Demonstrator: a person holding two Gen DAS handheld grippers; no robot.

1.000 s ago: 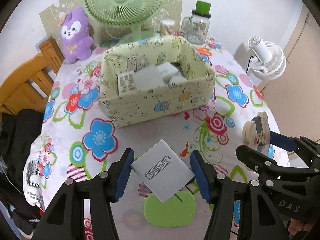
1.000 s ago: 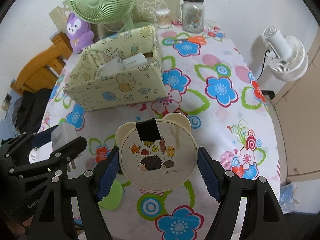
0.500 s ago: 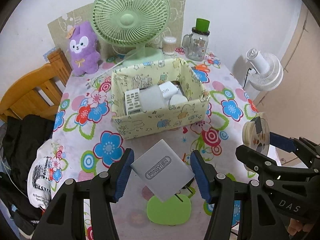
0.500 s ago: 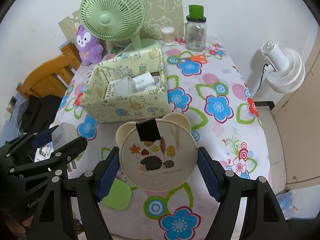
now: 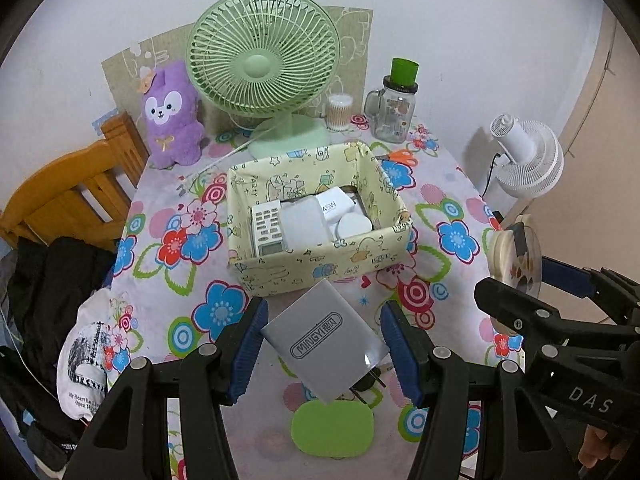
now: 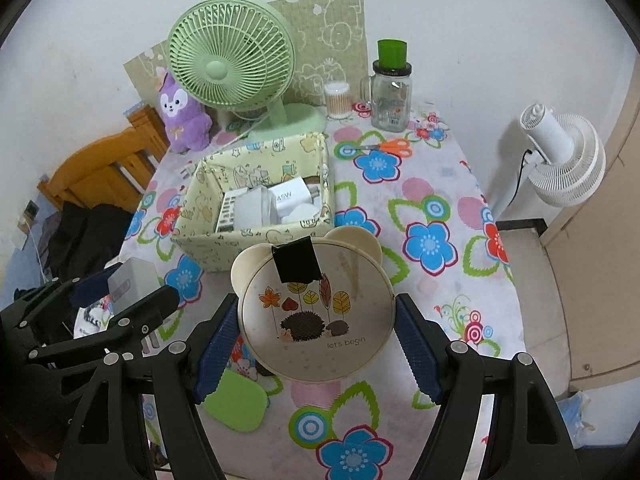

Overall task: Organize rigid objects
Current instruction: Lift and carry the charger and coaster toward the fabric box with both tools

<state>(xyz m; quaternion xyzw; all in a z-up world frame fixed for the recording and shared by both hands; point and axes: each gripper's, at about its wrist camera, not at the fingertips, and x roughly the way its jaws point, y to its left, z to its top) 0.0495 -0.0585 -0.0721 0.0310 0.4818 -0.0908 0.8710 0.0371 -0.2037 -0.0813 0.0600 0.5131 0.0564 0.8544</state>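
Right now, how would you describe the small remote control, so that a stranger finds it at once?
Find the yellow patterned box in front of the green fan. The remote control lies inside, against its left wall. Unlike the plain white chargers beside it, it has rows of buttons and a small screen.

Even, soft indoor light; both fisheye views sharp at centre, bent and dark at the rim

The light is diffuse and fairly bright, with no single source in view; shadows are faint, a soft one under the yellow box (image 5: pixel 320 236) and a pale one beside the white fan (image 5: pixel 524 156) on the wall; a small glint sits on the grey charger (image 5: pixel 326 340); the round compact (image 6: pixel 316 312) shows only a mild sheen; straight lines bow near the edges; black vignette fills the corners; focus holds across the floral tablecloth (image 6: pixel 432 200).
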